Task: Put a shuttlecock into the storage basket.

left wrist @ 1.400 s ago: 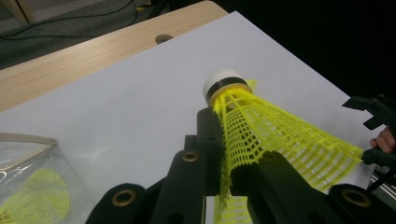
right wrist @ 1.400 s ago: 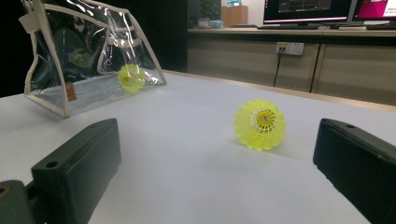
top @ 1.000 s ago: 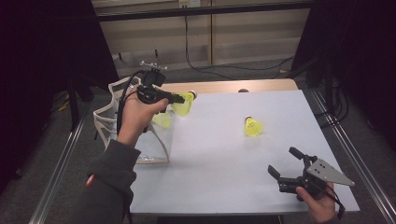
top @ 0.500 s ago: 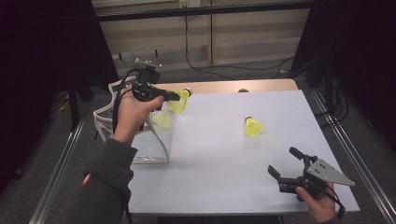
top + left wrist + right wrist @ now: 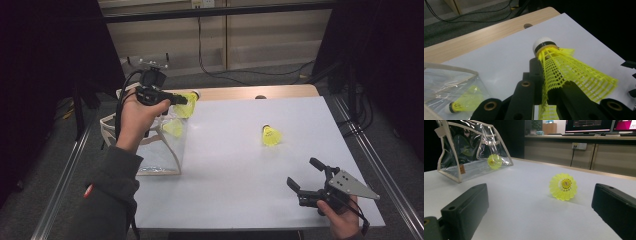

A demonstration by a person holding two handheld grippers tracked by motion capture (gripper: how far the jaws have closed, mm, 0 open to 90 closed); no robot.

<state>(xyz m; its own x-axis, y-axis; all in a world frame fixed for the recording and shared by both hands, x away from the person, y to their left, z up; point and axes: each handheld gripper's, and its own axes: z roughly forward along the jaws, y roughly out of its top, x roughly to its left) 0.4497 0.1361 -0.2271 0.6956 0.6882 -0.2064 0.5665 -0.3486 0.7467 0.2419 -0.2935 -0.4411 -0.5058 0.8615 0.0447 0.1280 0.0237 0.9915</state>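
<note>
Bag (image 5: 150, 150) is standing open at the table's left with one shuttle (image 5: 173, 128) inside. Left gripper (image 5: 176, 99), clenched on a second shuttle (image 5: 564, 67), is drifting back over the bag since a second ago, nearing the drop. Right gripper (image 5: 306, 175) is idling, released.

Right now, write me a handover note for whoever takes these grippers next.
Left gripper: shut on a yellow shuttlecock, gripped by its skirt and held in the air close to the clear bag.
Right gripper: open, holding nothing, low over the near right of the table.
Done: one shuttlecock in the bag.
Left: put the held one into the bag, then probably fetch the shuttlecock on the table, lying on its side ahead of the right gripper.
</note>
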